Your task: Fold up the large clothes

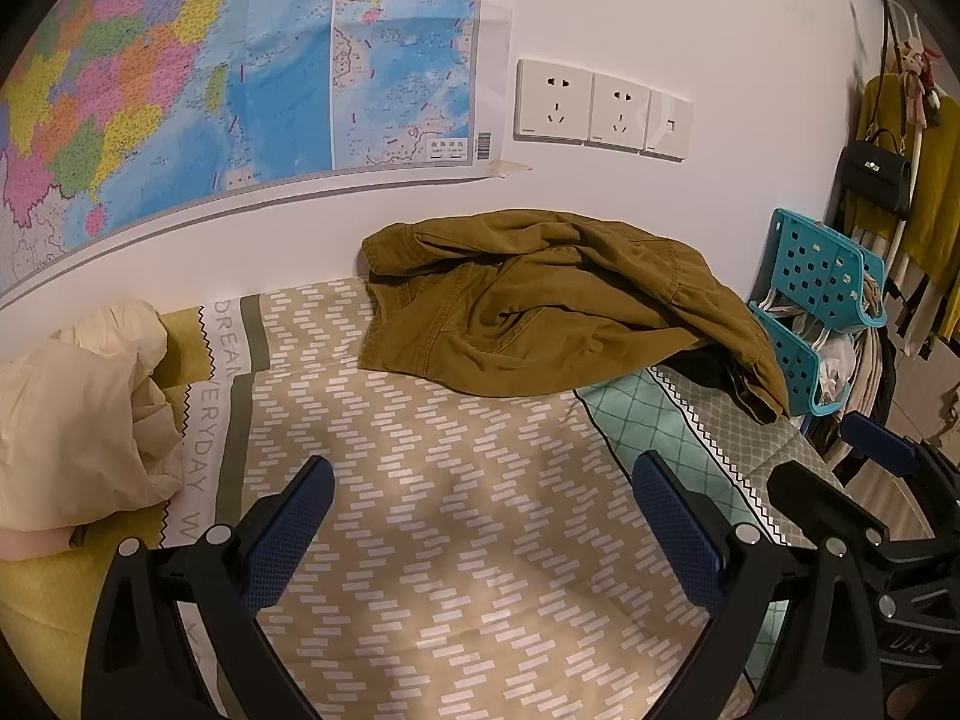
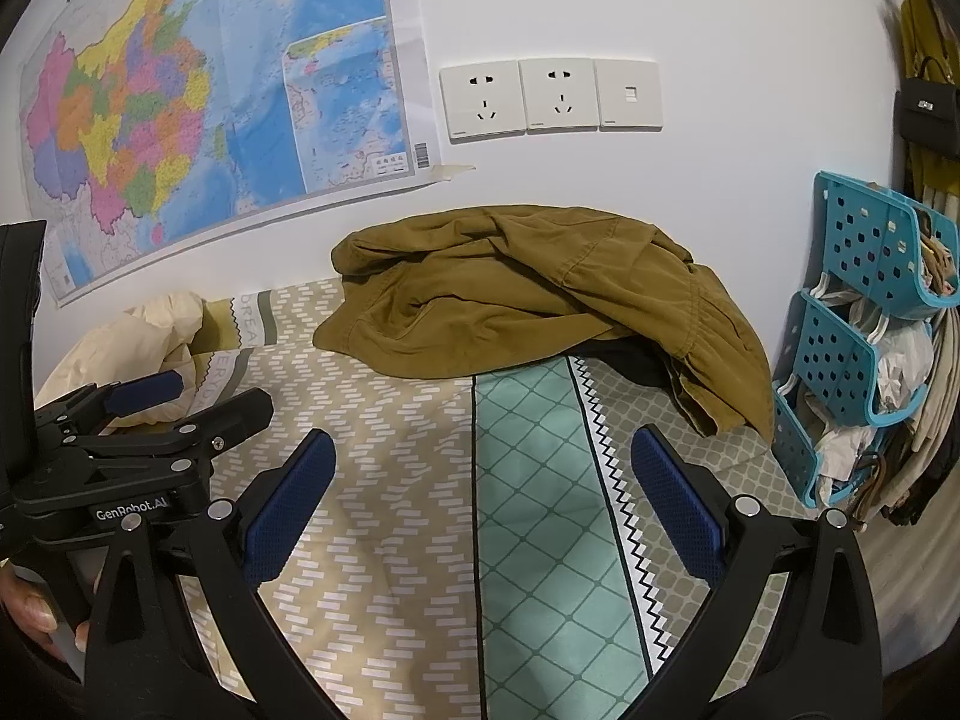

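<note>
Brown jacket [image 1: 558, 306] lies crumpled in a heap on the bed [image 1: 456, 516], against the white wall [image 1: 660, 0], below the sockets [image 1: 600, 105]. One edge droops toward the teal basket rack [image 1: 822, 294]. Left gripper [image 1: 480, 534] hovers over the patterned bedcover, fingers spread wide, holding nothing. Right gripper [image 2: 483, 516] the same, well short of the jacket. Cream cloth [image 1: 78, 414] bunched at far left. Map [image 1: 180, 78] on wall.
</note>
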### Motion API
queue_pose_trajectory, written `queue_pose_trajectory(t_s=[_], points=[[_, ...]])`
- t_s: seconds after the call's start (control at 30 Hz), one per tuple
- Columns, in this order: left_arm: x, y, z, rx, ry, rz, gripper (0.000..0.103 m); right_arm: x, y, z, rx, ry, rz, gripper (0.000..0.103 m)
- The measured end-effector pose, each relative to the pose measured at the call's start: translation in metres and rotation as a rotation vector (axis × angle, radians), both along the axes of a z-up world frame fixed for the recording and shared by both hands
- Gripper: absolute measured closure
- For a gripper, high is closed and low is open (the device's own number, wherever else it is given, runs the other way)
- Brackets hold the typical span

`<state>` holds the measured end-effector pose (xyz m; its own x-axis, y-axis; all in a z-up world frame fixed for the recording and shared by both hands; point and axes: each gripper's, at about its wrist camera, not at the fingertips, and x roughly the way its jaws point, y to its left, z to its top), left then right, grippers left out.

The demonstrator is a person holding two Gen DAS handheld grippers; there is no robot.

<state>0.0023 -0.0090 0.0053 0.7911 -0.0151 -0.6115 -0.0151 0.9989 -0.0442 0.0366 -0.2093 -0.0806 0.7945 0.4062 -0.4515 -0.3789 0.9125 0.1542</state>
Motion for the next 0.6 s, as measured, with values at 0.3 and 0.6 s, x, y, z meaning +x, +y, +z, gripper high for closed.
queue_pose_trajectory(t_s=[0.3, 0.6], points=[[-0.0002, -0.0001, 0.0, 0.002, 0.0, 0.003, 0.007, 0.0004, -0.0001, 0.0, 0.001, 0.002, -0.003, 0.006], [0.0001, -0.0002, -0.0001, 0.0, 0.001, 0.0, 0.007, 0.0015, -0.0012, 0.0008, 0.0, 0.0, -0.002, 0.006]])
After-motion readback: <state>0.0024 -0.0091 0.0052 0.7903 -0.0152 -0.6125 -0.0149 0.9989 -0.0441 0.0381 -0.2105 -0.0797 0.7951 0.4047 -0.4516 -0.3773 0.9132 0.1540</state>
